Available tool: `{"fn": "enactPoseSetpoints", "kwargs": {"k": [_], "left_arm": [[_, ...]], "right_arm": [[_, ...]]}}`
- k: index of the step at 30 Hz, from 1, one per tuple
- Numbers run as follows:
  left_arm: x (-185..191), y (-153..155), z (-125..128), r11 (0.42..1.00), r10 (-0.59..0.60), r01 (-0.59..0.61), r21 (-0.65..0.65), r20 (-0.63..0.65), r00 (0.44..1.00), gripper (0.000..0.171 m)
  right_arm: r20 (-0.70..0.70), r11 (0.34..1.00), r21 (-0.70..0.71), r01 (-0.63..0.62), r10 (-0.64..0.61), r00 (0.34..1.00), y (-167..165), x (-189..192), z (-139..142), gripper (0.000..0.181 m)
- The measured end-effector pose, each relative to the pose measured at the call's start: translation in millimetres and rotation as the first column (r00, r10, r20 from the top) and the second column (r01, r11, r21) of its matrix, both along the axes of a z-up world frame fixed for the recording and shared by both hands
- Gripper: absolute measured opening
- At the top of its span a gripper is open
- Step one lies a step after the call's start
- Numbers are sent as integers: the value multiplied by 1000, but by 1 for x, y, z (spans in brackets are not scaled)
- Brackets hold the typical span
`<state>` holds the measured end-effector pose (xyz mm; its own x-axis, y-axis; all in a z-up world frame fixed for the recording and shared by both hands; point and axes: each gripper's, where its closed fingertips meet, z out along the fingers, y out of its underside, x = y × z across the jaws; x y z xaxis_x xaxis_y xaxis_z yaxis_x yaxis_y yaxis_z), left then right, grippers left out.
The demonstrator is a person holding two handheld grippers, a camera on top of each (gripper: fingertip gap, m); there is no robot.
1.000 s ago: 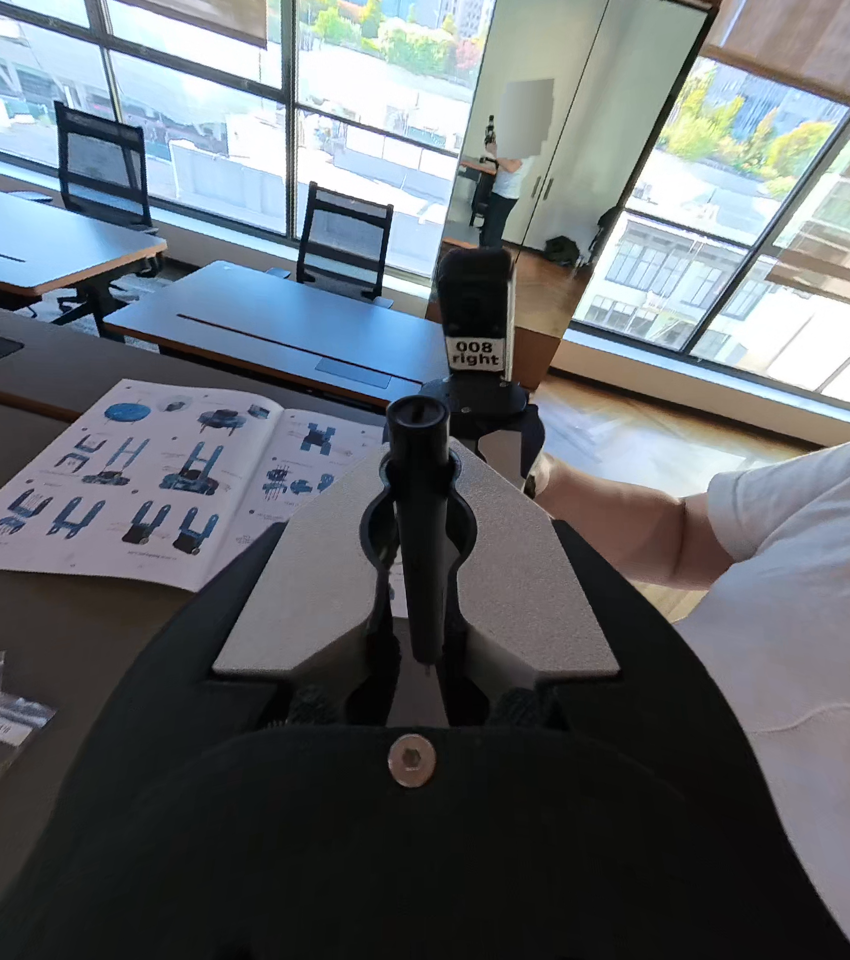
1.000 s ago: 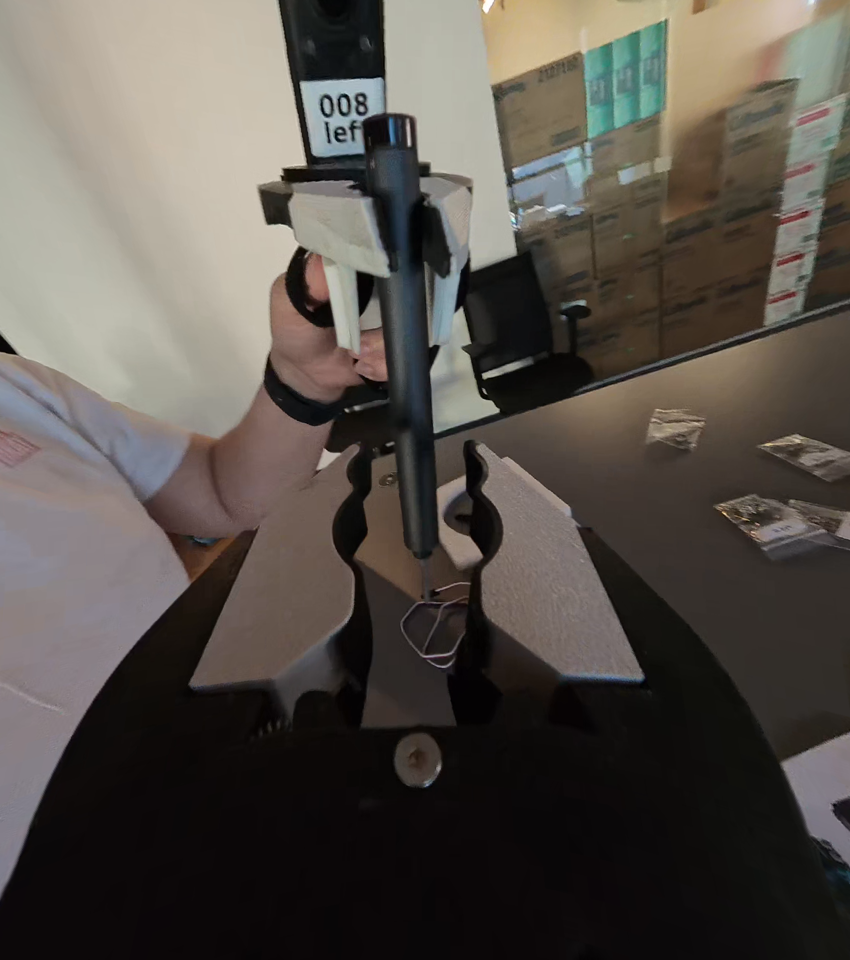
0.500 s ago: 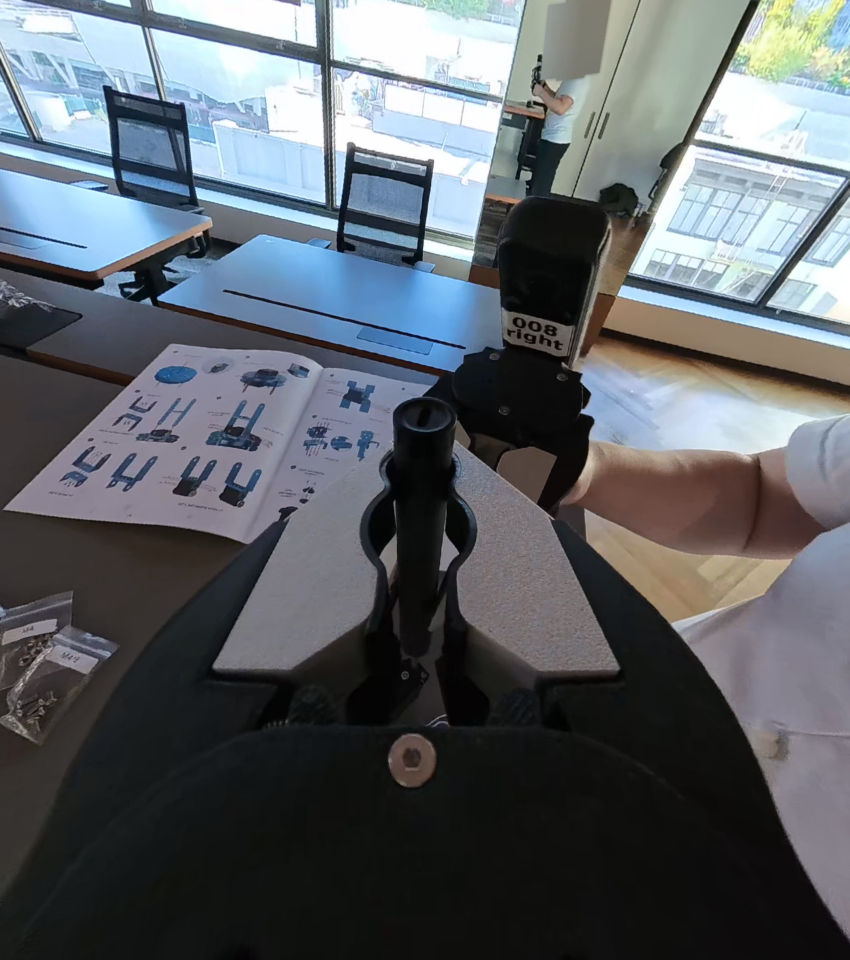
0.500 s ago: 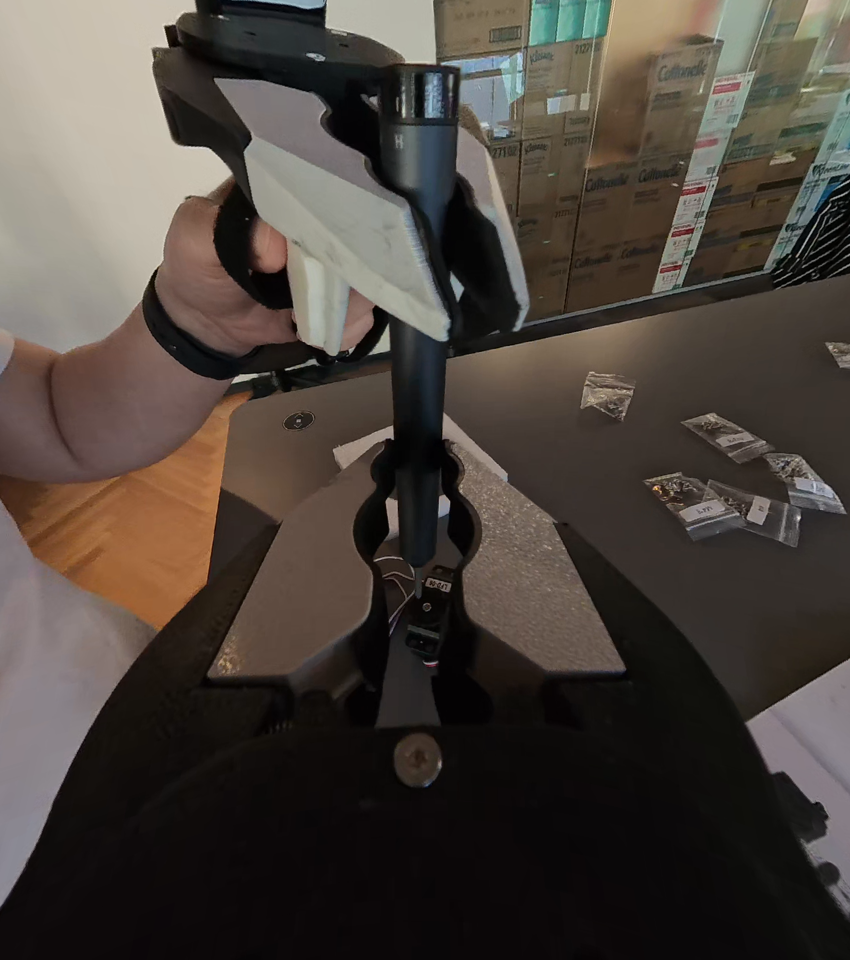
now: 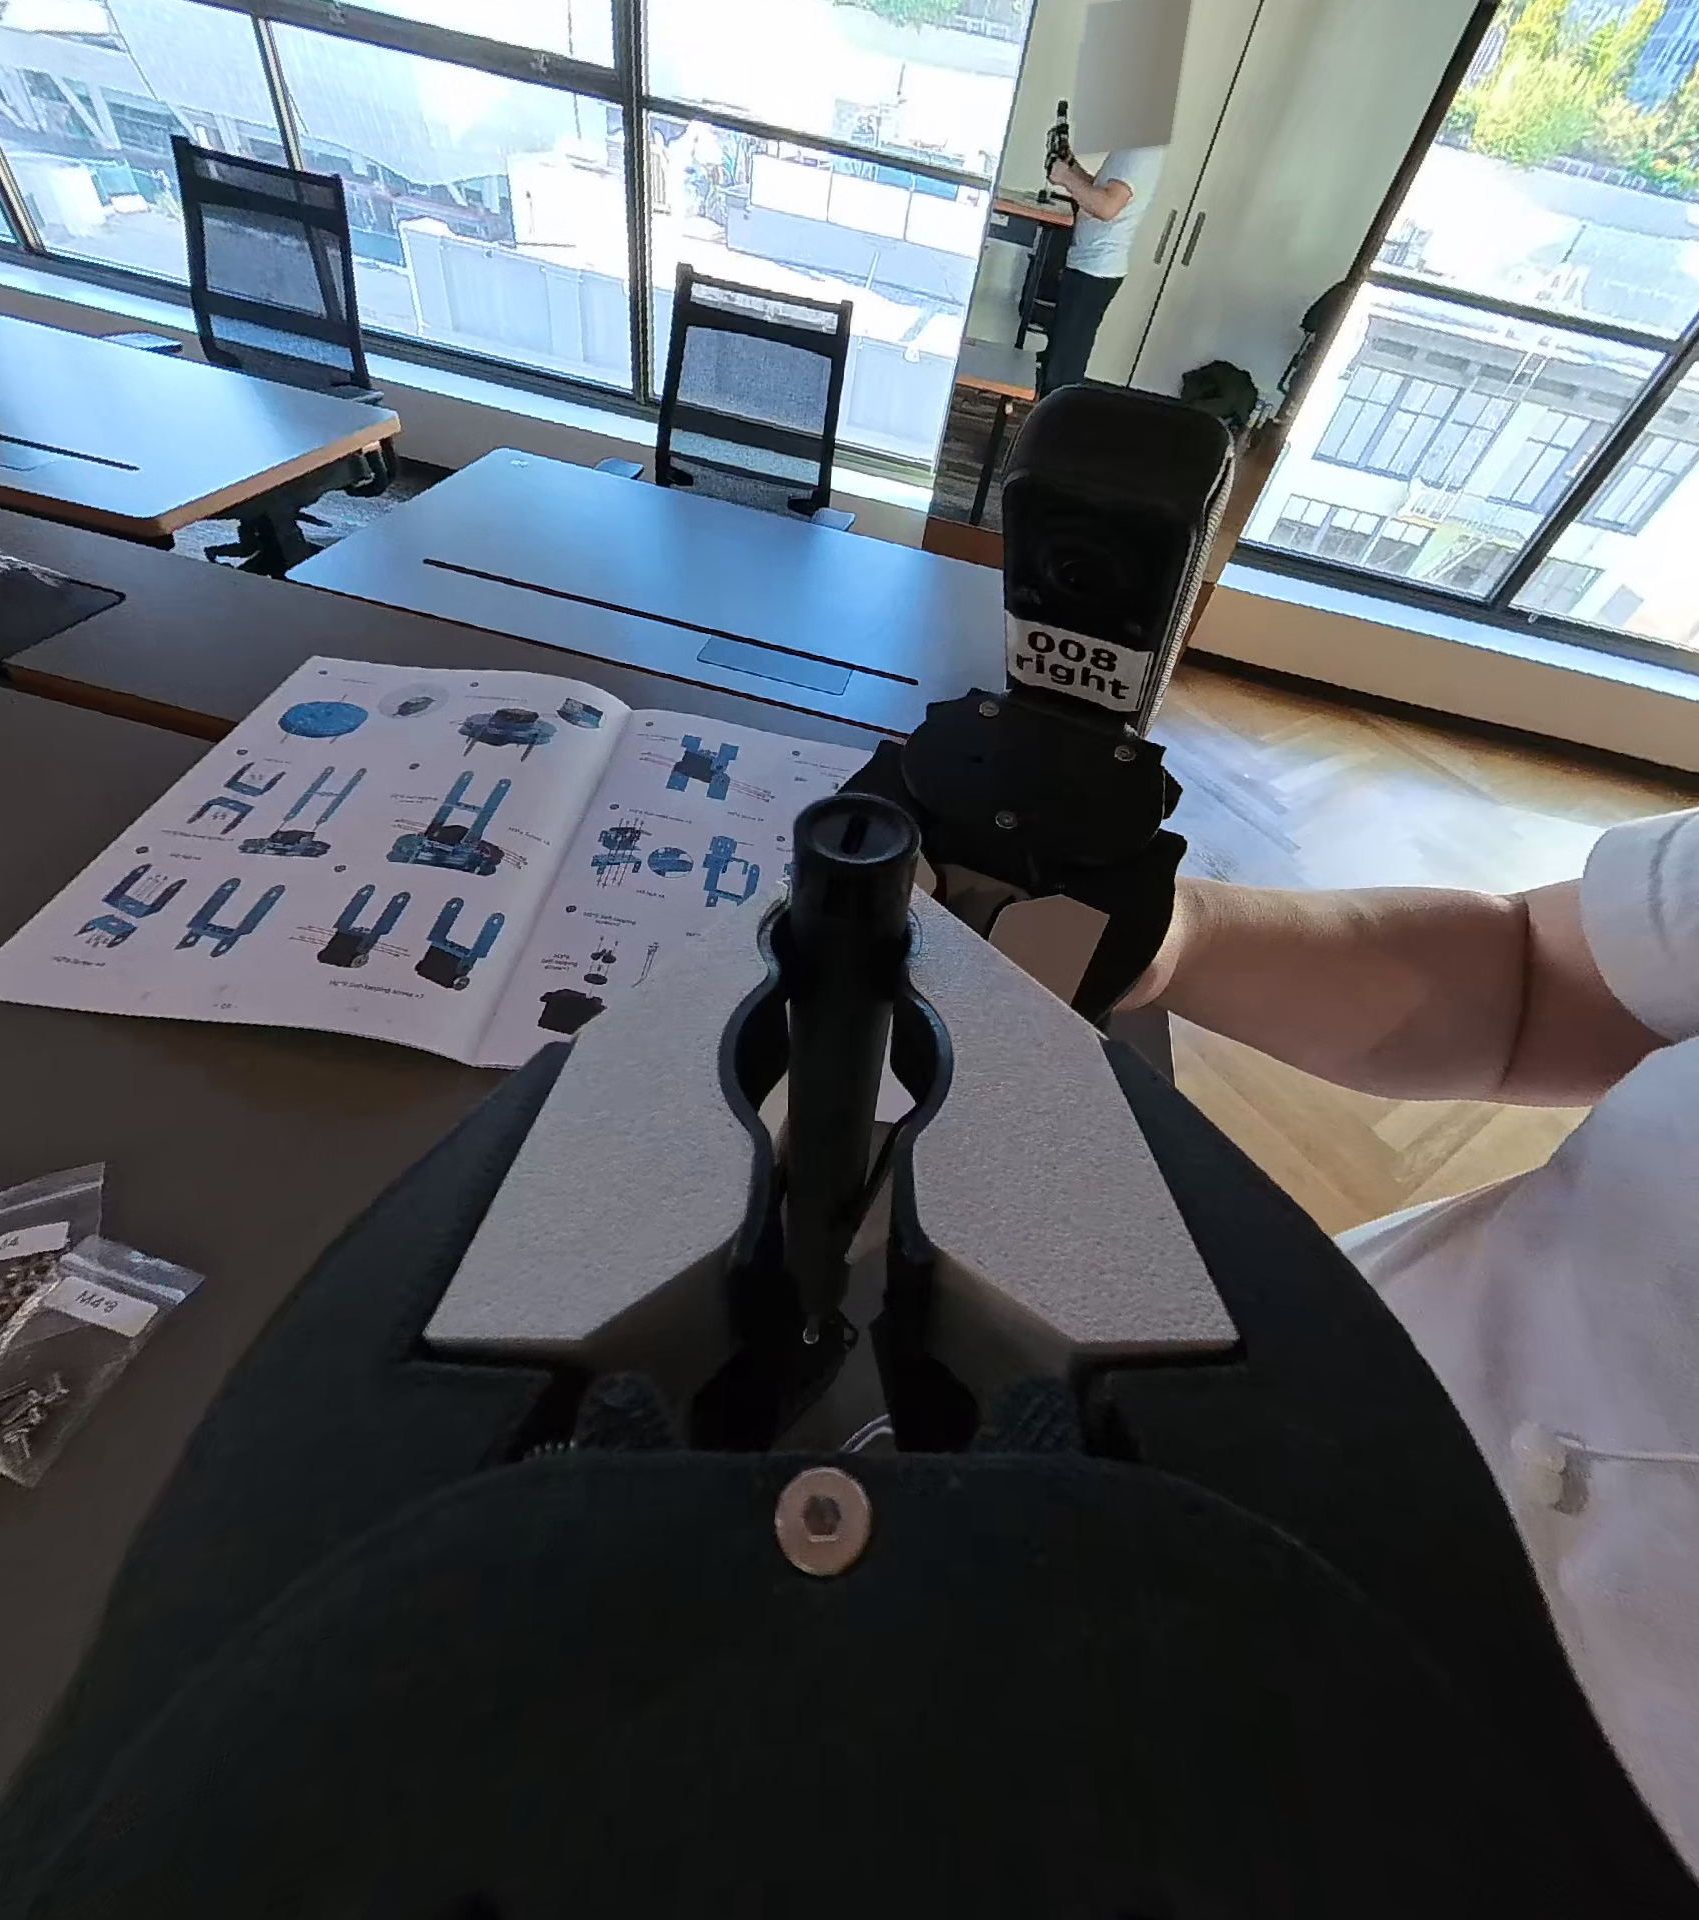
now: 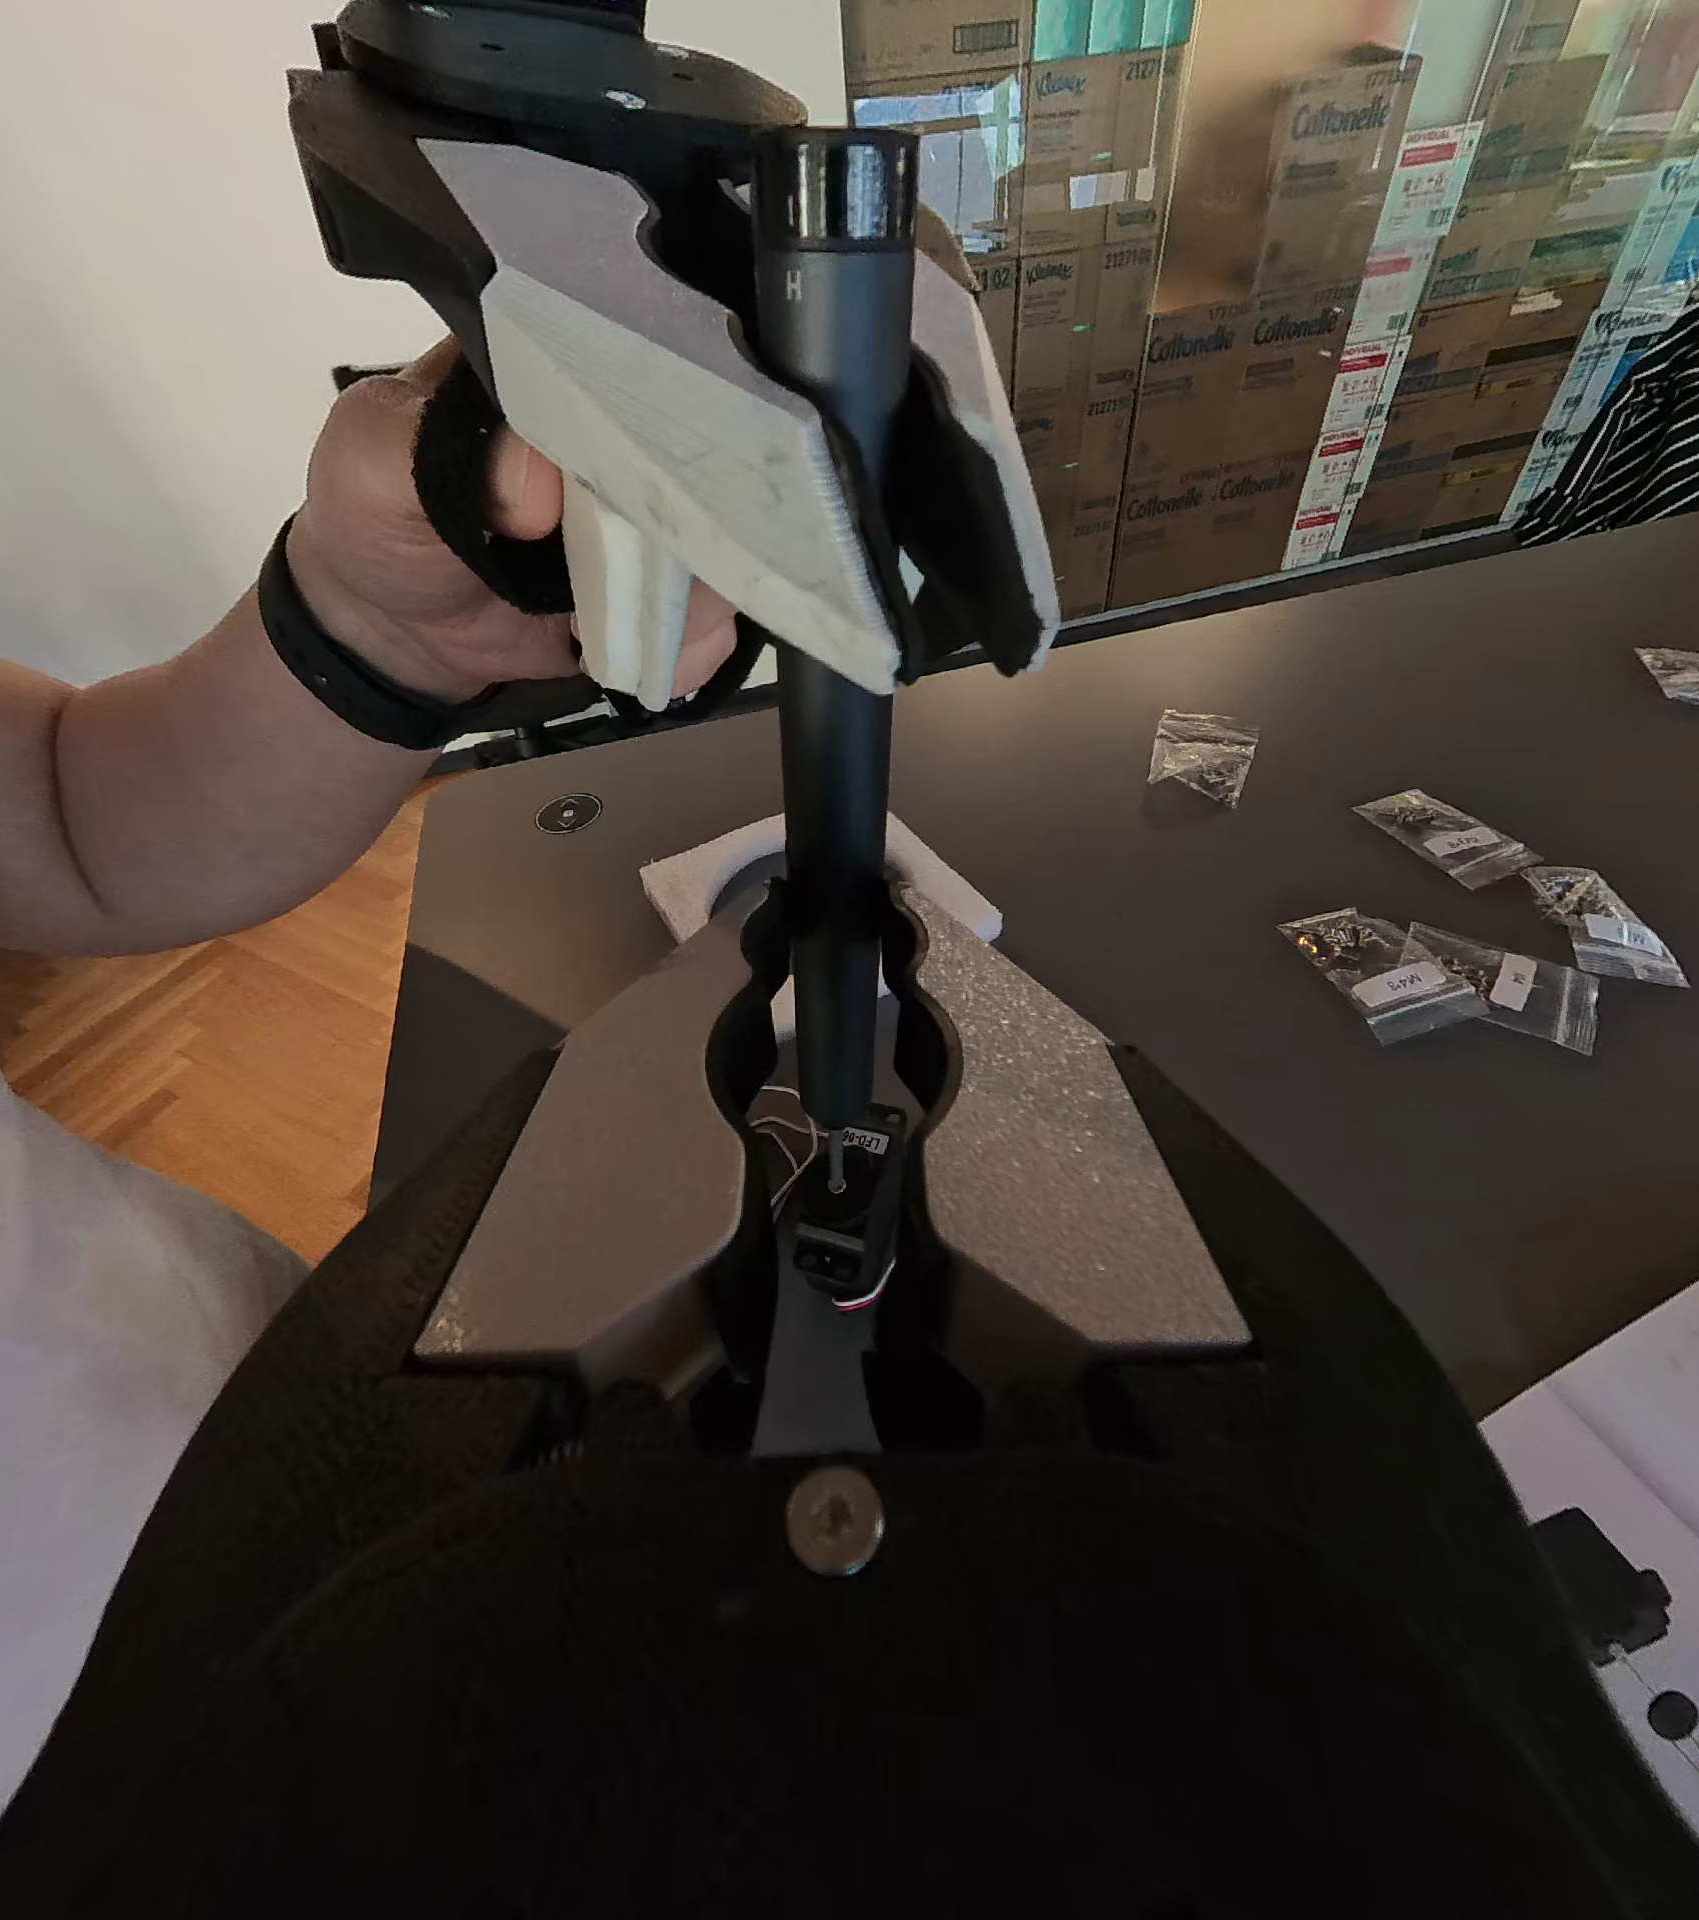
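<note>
My left gripper (image 5: 840, 935) is shut on a black screwdriver (image 5: 837, 1081), held upright with its tip pointing down. My right gripper (image 6: 834, 914) is shut on a small black servo motor (image 6: 843, 1221) with thin wires. The screwdriver (image 6: 832, 540) comes down between the right fingers, and its tip touches the top of the servo. The left gripper (image 6: 928, 644) shows above in the right wrist view, held by a hand. The right gripper (image 5: 1042, 935) shows just beyond the screwdriver in the left wrist view.
An open instruction booklet (image 5: 357, 862) lies on the dark table (image 6: 1240, 1195). Several small bags of screws (image 6: 1447, 966) lie on it, some also in the left wrist view (image 5: 24, 1330). A white foam piece (image 6: 944, 899) lies beneath the grippers. Desks, chairs and a standing person are far behind. My right fingertips sit around 8 cm from my left ones.
The right jaws closed on the servo. The two grippers drew closer and lower over the table, and the screwdriver tip came down onto the servo.
</note>
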<state>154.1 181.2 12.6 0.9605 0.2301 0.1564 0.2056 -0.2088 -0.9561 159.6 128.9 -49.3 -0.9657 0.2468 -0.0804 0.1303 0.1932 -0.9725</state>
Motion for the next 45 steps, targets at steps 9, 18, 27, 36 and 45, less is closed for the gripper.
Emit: {"fn": "enactPoseSetpoints", "kwargs": {"k": [9,18,27,36,45], "left_arm": [[5,4,0,1000,-5,4,-14,-56,998,12],[13,2,1,999,34,-35,-7,-124,992,12],[14,3,0,999,29,-31,-13,-136,990,12],[16,2,0,999,20,-25,-26,-151,988,11],[16,3,-1,1000,23,-26,-15,-150,988,11]], "right_arm": [[-28,1000,4,-12,12,1000,2,3,0,16],[6,995,9,-103,103,995,8,12,-5,24],[0,994,-39,-98,98,995,3,14,7,22],[41,976,-62,-211,213,976,4,14,10,16],[-1,974,-34,-225,225,974,3,15,9,16]]}}
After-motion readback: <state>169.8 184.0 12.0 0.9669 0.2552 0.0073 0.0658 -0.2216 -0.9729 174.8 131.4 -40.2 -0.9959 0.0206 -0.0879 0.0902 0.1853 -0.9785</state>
